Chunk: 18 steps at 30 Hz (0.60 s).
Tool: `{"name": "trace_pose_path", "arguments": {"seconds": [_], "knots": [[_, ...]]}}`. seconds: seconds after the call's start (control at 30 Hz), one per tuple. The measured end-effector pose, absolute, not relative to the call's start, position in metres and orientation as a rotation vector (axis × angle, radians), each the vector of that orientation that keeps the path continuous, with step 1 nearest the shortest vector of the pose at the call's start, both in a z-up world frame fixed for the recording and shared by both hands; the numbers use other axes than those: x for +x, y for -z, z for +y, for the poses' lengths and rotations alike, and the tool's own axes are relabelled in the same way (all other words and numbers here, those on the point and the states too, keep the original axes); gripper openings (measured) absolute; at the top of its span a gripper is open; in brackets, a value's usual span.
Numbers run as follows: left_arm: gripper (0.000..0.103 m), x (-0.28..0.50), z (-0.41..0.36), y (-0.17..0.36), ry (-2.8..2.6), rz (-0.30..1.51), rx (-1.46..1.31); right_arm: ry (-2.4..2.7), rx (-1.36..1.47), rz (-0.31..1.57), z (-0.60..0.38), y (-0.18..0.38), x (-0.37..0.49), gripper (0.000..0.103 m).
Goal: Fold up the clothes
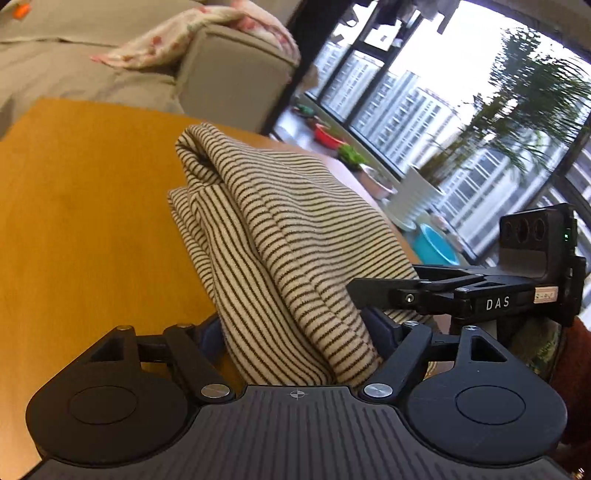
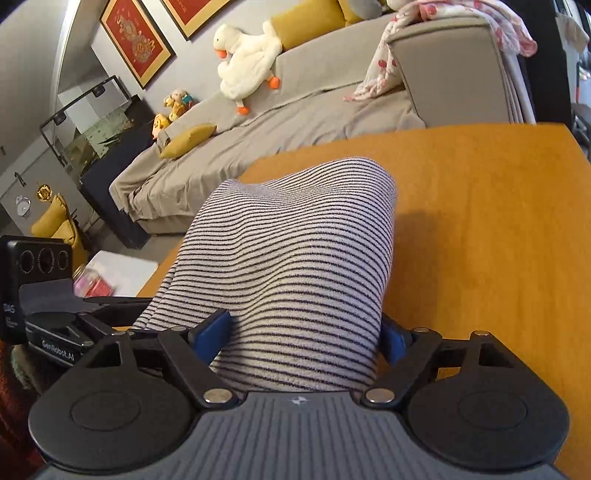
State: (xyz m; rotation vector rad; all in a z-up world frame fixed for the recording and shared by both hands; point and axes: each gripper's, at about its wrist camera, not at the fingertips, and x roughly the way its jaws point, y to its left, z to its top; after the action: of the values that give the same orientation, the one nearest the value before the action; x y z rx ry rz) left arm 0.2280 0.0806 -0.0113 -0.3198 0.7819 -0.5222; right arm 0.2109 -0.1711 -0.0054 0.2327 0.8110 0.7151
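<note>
While bunched over the table [image 2: 480,206] edge, striped garment [image 2: 295,258] clamped in both claws [image 1: 295,332] [image 2: 303,332].

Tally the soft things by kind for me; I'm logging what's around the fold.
Striped garment, held by left gripper and right gripper: 1
Floral blanket: 1
Plush goose: 1
Yellow cushions on the sofa: 2
Total: 5

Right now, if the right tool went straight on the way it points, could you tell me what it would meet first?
The striped garment the right tool already grips fills its path. Beyond that bunched cloth comes the orange wooden table, then probably the grey sofa, though depth is unclear.
</note>
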Motion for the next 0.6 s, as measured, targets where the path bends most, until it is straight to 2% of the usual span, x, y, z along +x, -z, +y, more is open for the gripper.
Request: {"name": "trace_pose_path", "arguments": {"seconds": [0.43,0.6], "knots": [[0.081,0.297,0.129,0.006,0.426,0.745,-0.338,-0.733,0.248,0.743,-0.114,0.017,0.307,0.084],[0.078,0.302,0.14,-0.007,0.406,0.714,-0.295,-0.724,0.215,0.712,-0.102,0.016,0.325,0.089]]}}
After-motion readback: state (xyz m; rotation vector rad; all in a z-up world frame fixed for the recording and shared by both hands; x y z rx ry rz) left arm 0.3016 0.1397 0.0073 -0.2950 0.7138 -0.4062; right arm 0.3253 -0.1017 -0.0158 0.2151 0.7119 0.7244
